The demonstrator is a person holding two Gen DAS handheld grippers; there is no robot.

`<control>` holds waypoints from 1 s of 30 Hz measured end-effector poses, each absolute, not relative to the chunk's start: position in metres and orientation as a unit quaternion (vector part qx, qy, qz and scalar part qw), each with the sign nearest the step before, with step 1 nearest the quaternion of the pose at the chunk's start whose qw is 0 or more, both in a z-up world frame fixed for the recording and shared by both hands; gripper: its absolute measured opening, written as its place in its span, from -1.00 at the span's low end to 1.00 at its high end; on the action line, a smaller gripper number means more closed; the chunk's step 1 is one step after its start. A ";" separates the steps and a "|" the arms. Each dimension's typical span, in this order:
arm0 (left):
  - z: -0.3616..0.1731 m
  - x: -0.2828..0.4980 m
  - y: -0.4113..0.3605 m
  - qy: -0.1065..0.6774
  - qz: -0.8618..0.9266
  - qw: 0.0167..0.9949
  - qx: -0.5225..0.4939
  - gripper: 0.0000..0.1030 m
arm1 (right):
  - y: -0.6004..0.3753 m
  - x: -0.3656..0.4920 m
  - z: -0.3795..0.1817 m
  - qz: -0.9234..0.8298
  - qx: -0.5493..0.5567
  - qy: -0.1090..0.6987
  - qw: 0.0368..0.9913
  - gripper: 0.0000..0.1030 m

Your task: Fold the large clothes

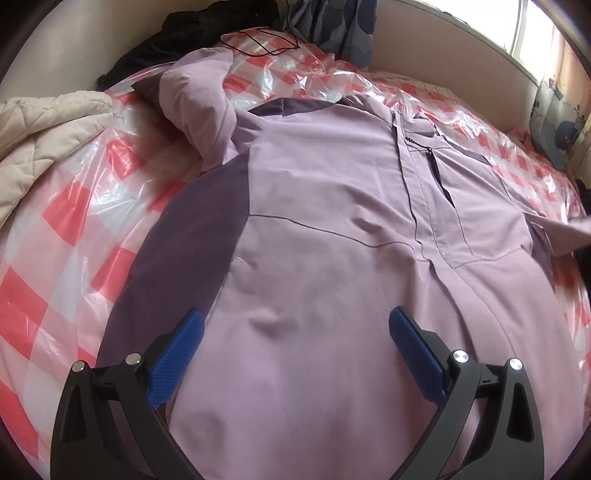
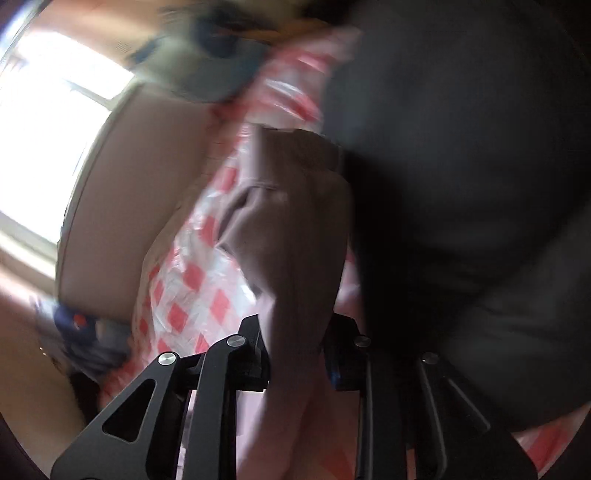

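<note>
On the bed (image 1: pixel 55 236), under a clear plastic sheet w/ red-and-white checks, you've got the lilac jacket (image 1: pixel 325 221) spread flat, front up, darker purple side panels, zip running down the middle. A beige quilt (image 1: pixel 40 140) is bunched at the bed's left edge, a black garment (image 1: pixel 147 48) lies at the far end, and a bright window (image 1: pixel 532 26) sits upper right behind the headboard. Your left claw (image 1: pixel 295 332) hangs over the jacket's lower body, blue pads spread wide, nothing between them. Your right claw (image 2: pixel 295 354) is pinched on a fold of the jacket's lilac fabric (image 2: pixel 291 236); that view is blurred, w/ dark cloth (image 2: pixel 461 184) filling its right side. No readable labels or writing.
</note>
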State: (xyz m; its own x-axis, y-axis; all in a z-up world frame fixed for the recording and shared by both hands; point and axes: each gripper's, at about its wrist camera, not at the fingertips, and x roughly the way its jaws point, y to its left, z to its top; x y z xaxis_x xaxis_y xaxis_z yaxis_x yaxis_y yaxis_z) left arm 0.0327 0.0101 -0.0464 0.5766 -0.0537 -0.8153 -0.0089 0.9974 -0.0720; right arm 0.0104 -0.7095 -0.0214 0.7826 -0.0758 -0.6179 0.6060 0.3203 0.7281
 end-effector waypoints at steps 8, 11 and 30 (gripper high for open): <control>-0.033 0.029 0.014 0.447 -0.019 0.893 -0.039 0.86 | -0.649 -0.105 0.017 -0.127 0.487 0.175 0.846 0.58; -0.023 0.024 0.013 0.439 -0.025 0.897 -0.041 0.86 | -0.543 -0.140 0.018 0.026 0.420 0.292 0.859 0.58; 0.024 -0.111 0.086 0.456 0.013 0.890 0.014 0.86 | -0.252 -0.208 -0.033 0.225 0.300 0.494 0.784 -0.76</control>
